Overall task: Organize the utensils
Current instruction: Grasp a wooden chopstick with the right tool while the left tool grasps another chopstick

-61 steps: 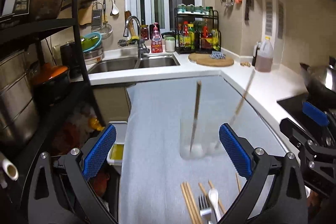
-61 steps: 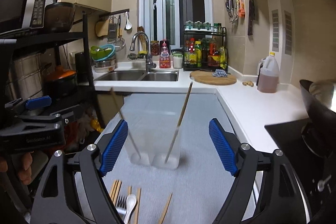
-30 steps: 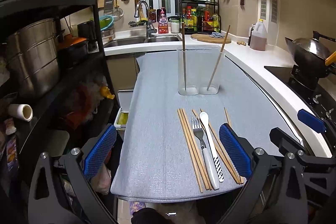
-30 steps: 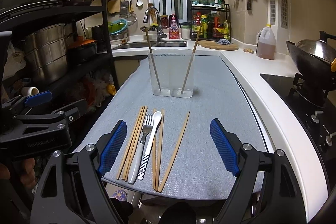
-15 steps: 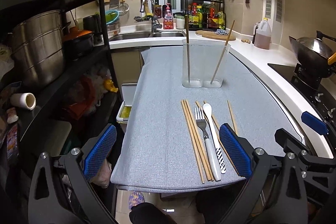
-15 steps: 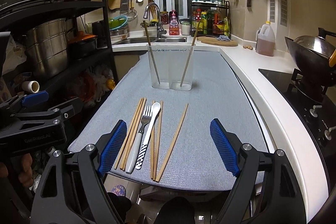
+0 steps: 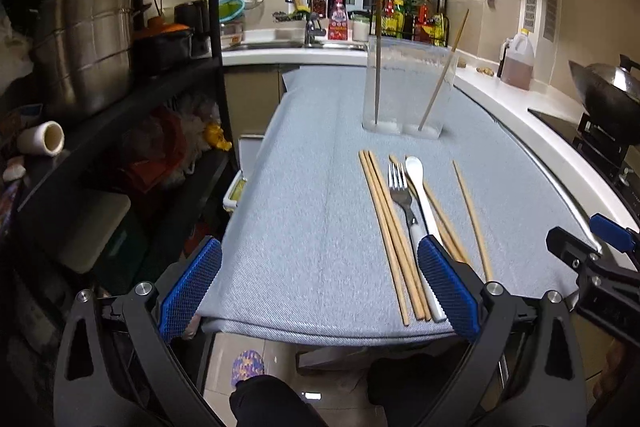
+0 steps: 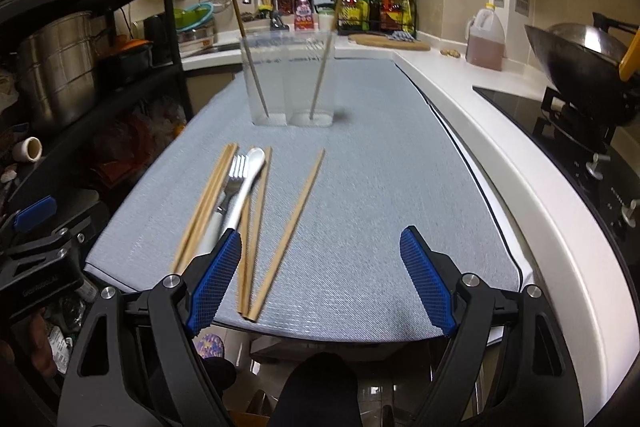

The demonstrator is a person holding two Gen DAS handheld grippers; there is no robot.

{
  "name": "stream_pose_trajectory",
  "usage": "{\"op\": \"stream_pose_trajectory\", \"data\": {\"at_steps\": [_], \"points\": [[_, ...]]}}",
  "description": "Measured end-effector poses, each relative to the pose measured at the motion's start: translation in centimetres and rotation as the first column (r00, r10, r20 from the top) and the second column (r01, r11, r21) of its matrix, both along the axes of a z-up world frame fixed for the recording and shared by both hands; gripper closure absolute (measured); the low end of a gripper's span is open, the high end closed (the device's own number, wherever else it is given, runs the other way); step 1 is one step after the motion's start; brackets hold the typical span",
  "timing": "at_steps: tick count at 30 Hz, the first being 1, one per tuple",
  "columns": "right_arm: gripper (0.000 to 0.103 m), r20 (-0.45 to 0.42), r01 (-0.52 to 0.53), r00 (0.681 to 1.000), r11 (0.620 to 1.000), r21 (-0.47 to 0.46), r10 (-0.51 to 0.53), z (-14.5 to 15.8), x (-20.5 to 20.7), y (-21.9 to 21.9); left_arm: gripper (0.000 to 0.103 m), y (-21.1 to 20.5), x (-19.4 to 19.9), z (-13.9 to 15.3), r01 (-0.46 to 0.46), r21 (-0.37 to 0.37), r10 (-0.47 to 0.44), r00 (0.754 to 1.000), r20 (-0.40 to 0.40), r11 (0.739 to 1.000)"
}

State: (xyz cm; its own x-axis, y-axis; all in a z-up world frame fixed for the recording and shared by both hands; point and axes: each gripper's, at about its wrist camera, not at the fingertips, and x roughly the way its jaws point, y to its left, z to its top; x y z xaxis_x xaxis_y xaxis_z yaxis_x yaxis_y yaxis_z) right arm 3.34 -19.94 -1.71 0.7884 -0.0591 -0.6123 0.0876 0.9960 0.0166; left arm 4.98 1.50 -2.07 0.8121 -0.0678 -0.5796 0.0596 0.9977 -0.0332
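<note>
A clear two-compartment holder (image 7: 408, 87) (image 8: 289, 79) stands on the grey mat with one chopstick upright in each compartment. Nearer me lie several wooden chopsticks (image 7: 384, 223) (image 8: 296, 219), a fork (image 7: 401, 193) (image 8: 232, 179) and a white spoon (image 7: 420, 187) (image 8: 250, 171). My left gripper (image 7: 320, 291) is open and empty at the mat's near edge, left of the utensils. My right gripper (image 8: 320, 279) is open and empty, its left finger over the handles' near ends.
The grey mat (image 7: 320, 187) covers a table. A black rack with steel pots (image 7: 84, 43) stands on the left. A white counter (image 8: 500, 115), an oil jug (image 8: 484, 39), a hob and a wok (image 8: 580, 55) are on the right. A sink (image 7: 280, 45) is behind.
Both grippers have pulled back from the holder towards the mat's near edge and stayed open. The loose utensils have come into full view. Nothing on the mat has moved.
</note>
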Motion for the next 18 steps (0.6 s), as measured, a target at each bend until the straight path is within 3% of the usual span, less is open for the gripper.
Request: {"op": "stream_pose_trajectory", "data": {"at_steps": [2, 7, 13, 18], "points": [[0.026, -0.009, 0.012, 1.0, 1.0, 0.005, -0.012, -1.0, 0.4, -0.3, 0.008, -0.4, 0.3, -1.2, 0.007, 0.004, -0.007, 1.0, -0.029, 1.0], [0.056, -0.085, -0.01, 0.996, 0.999, 0.051, 0.014, -3.3, 2.5, -0.3, 0.008, -0.7, 0.8, -2.4, 0.011, 0.017, -0.01, 0.998, -0.055, 1.0], [0.056, -0.11, -0.038, 0.993, 0.995, 0.088, 0.047, -4.6, 3.6, 1.0, 0.008, -0.5, 1.6, -3.1, -0.002, 0.026, 0.004, 0.998, -0.067, 1.0], [0.056, -0.135, -0.055, 0.989, 0.996, 0.067, 0.064, -5.8, 3.9, 2.0, 0.008, -0.6, 1.9, -3.7, 0.002, 0.028, 0.001, 0.997, -0.081, 1.0]]}}
